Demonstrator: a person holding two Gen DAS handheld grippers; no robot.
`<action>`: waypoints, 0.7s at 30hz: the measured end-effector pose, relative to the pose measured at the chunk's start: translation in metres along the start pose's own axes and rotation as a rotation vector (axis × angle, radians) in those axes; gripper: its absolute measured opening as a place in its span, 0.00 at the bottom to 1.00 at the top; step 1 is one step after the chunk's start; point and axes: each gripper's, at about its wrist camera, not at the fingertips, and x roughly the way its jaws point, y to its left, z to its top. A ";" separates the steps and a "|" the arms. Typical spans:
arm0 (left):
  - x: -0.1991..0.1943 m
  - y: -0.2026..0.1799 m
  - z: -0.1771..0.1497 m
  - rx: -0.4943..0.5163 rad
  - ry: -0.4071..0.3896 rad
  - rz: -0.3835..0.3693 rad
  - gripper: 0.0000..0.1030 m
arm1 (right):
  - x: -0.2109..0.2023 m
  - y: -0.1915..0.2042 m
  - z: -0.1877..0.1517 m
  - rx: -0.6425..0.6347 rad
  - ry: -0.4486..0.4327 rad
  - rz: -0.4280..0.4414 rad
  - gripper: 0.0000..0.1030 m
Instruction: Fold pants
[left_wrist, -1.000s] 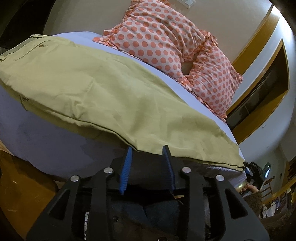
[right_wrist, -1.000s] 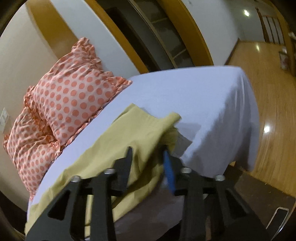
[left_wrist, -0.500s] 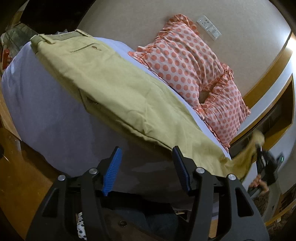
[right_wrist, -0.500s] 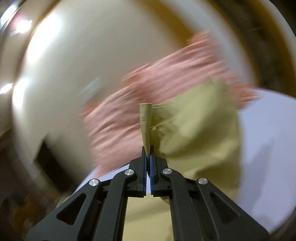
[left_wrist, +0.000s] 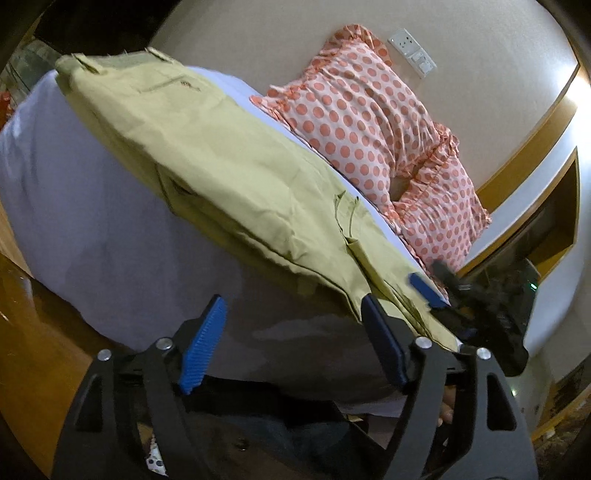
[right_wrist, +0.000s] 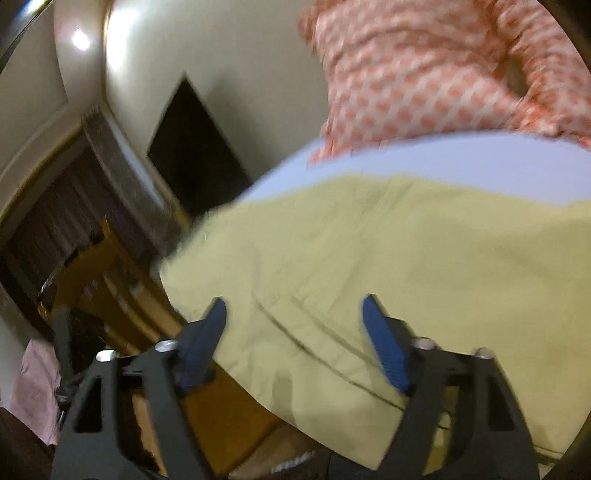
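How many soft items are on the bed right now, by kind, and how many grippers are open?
Khaki pants: 1
Polka-dot pillows: 2 (nearer, farther)
Open grippers: 2 (left gripper, right gripper)
Total: 3 soft items on the white bed sheet, 2 grippers, both empty.

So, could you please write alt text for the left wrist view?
Olive-green cotton pants lie lengthwise on a bed with a pale lavender sheet, beside two coral polka-dot pillows. The left claw hovers open before the bed's edge, and the right claw is at the leg end.
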 end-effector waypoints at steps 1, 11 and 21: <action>0.004 -0.001 0.001 0.003 0.009 -0.007 0.73 | -0.006 -0.003 0.002 0.005 -0.020 0.000 0.76; 0.012 0.009 0.036 -0.090 -0.060 -0.014 0.72 | -0.007 -0.019 0.012 0.079 -0.032 -0.026 0.77; -0.015 0.074 0.096 -0.280 -0.246 0.084 0.51 | -0.005 -0.024 0.002 0.117 -0.020 -0.024 0.77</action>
